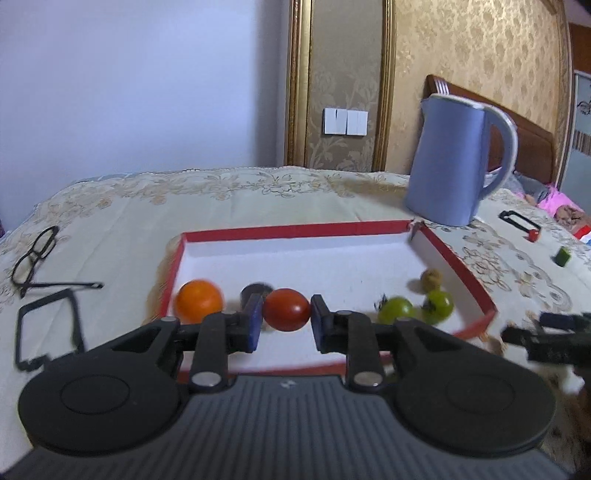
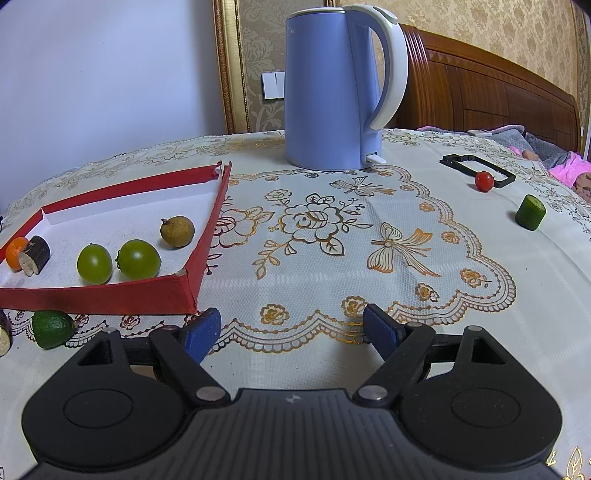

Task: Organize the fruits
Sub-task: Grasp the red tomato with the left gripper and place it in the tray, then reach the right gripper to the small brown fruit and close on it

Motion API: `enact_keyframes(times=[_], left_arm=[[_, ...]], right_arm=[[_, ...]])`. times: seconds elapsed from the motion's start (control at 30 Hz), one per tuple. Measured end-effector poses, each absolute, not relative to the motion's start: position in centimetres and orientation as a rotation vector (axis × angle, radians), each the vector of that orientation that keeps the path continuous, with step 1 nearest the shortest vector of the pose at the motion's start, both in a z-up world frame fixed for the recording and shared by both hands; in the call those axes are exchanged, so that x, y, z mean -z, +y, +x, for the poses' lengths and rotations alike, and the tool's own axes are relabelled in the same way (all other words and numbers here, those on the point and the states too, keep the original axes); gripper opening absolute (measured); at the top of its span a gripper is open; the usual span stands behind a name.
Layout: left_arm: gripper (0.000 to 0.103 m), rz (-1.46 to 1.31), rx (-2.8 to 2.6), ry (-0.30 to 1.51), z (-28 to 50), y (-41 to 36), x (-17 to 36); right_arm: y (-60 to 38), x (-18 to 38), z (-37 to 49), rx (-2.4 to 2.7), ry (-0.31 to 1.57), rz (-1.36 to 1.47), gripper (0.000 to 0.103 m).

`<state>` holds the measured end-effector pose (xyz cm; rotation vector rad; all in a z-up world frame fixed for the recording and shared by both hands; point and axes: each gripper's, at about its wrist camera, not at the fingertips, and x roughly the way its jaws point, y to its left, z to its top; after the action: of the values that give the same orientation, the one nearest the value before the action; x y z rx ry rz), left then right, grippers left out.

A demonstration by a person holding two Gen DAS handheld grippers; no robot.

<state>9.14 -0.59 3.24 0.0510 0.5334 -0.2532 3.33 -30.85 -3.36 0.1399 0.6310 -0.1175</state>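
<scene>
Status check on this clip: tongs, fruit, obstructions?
Left tongs shut on red tomato over red tray. Right tongs open, empty. Small red fruit, green chunk outside tray. Nothing blocking.

A home bedroom: at upper right a carved wooden headboard [image 2: 491,92] backs against gold damask wallpaper [image 2: 480,22], while a blue electric kettle [image 2: 328,92] stands on a lace-embroidered cream tablecloth [image 2: 332,229].

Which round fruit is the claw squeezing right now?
The dark red tomato. It sits pinched between the left claw pads, while the orange fruit and two green ones lie loose in the red tray.
</scene>
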Motion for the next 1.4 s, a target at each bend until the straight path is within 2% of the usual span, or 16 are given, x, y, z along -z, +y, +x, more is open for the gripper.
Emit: enact_keyframes(times=[0.33,0.6,0.63,0.67,0.7,0.77,0.83,0.9,1.1,1.4], left_arm=[[0.025,0.122,0.213,0.608,14.8,-5.5,-0.4],[0.026,0.133,0.213,0.657,15.8,-5.9,1.7],[0.028,0.136,0.216,0.650,15.7,-5.9,1.8],[0.037,0.138,0.212,0.651,15.6,-5.9,1.8],[0.050,0.137,0.208,0.650,15.5,-5.9,1.7],[0.066,0.142,0.202,0.630,14.8,-5.7,1.4],[0.067,0.162,0.194,0.592,13.7,-5.5,0.7],[0.074,0.168,0.185,0.562,12.4,-5.0,-0.1],[0.077,0.098,0.168,0.529,7.8,-0.4,-1.6],[0.079,0.009,0.099,0.592,4.2,7.2,0.5]], right_arm=[[-30.9,3.4,3.3,0.117,0.631,0.140,0.084],[-30.8,3.4,3.4,0.118,0.634,0.133,0.085],[-30.7,3.4,3.4,0.117,0.634,0.132,0.085],[-30.7,3.4,3.4,0.117,0.635,0.130,0.085],[-30.7,3.4,3.5,0.117,0.636,0.130,0.085],[-30.7,3.4,3.5,0.117,0.636,0.129,0.085],[-30.7,3.5,3.5,0.117,0.636,0.129,0.085],[-30.7,3.5,3.5,0.117,0.636,0.128,0.086],[-30.7,3.5,3.5,0.116,0.636,0.127,0.086],[-30.7,3.5,3.5,0.115,0.636,0.129,0.086]])
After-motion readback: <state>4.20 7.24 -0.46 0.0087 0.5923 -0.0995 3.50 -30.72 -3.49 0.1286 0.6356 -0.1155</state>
